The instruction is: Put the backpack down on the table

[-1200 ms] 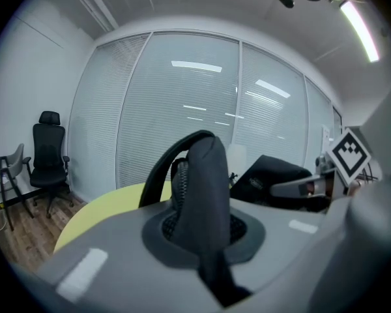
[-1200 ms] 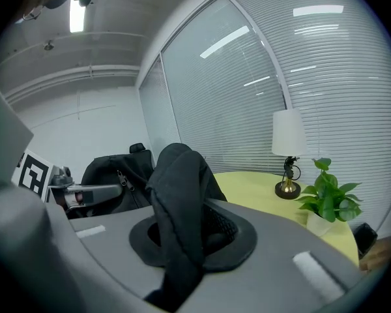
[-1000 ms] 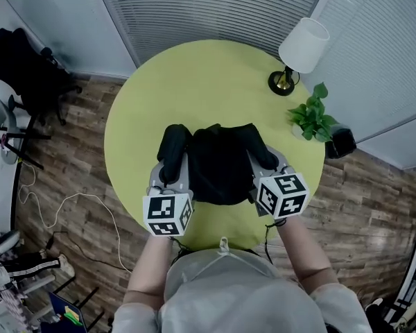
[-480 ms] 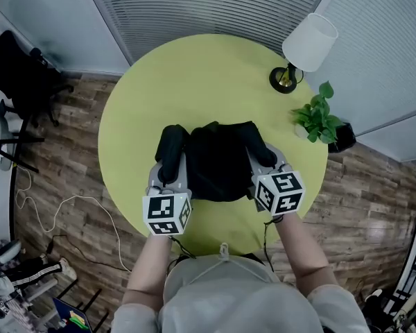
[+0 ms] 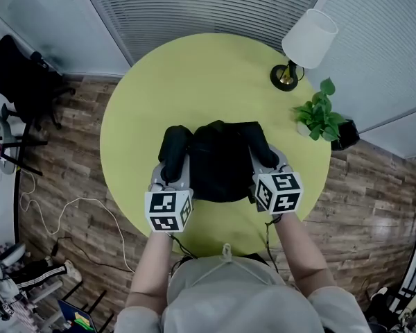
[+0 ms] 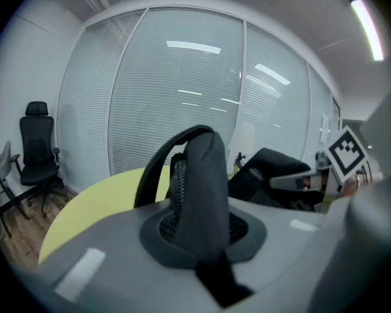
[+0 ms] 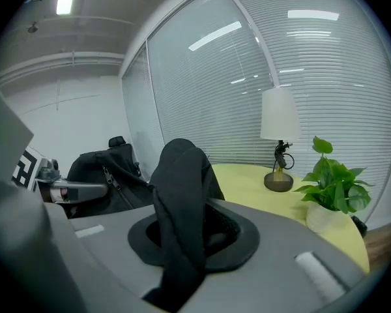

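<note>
A black backpack (image 5: 220, 161) lies on the round yellow-green table (image 5: 194, 82), near its front edge. My left gripper (image 5: 172, 177) is at the backpack's left side, clamped on the left shoulder strap (image 5: 173, 150), which rises as a padded loop (image 6: 205, 181) between its jaws. My right gripper (image 5: 270, 165) is at the backpack's right side, clamped on the right strap (image 5: 260, 146), and black padding (image 7: 179, 194) fills its jaws. Both pairs of jaws are opening slightly, with the straps still pinched between them. The backpack's body (image 6: 274, 175) (image 7: 107, 171) shows between the two grippers.
A white-shaded lamp (image 5: 301, 44) (image 7: 278, 129) stands at the table's far right. A potted green plant (image 5: 319, 116) (image 7: 332, 181) sits just in front of it. A black office chair (image 5: 21, 75) (image 6: 38, 149) is on the wood floor to the left. Blinds cover the glass walls behind.
Both grippers and the backpack have sunk a little toward the table. The straps stay between the jaws.
</note>
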The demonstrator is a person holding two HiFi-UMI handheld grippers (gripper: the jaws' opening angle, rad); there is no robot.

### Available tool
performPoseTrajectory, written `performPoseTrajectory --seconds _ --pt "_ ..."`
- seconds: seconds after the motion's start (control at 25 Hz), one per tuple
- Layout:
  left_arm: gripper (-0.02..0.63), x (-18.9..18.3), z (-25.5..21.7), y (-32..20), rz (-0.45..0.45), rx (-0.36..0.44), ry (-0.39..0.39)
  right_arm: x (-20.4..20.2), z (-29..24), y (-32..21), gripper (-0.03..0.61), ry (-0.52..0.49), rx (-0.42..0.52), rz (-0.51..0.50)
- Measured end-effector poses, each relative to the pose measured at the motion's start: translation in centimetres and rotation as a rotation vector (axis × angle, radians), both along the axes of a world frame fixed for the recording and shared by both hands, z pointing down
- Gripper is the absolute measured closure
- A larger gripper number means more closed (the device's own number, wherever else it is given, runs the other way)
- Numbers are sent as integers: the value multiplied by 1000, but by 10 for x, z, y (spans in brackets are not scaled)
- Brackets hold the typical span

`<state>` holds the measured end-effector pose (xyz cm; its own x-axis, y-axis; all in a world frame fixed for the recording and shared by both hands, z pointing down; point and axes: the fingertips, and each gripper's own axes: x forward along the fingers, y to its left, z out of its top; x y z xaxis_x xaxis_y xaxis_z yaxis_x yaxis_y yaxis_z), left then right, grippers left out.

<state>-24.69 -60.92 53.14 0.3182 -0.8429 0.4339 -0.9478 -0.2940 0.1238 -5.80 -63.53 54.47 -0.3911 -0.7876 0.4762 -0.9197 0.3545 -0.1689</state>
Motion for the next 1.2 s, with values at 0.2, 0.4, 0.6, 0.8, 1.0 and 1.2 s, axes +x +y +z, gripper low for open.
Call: performPoseTrajectory --seconds 0.2,0.4,0.6,0.8,1.0,1.2 --pt "547 -3 12 5 -45 -23 -27 1 11 6 498 35 -5 -8" --pt "442 -5 16 13 -71 -23 3 3 11 12 306 44 10 -19" --pt "284 -8 13 24 -123 34 16 11 1 23 208 71 65 -9" --pt "248 -5 4 42 -143 47 21 23 -11 39 187 66 92 15" --pt "264 -6 -21 66 -188 84 44 31 -31 61 187 46 122 32" --pt "361 0 -49 98 -179 116 28 31 -50 93 260 10 100 18"
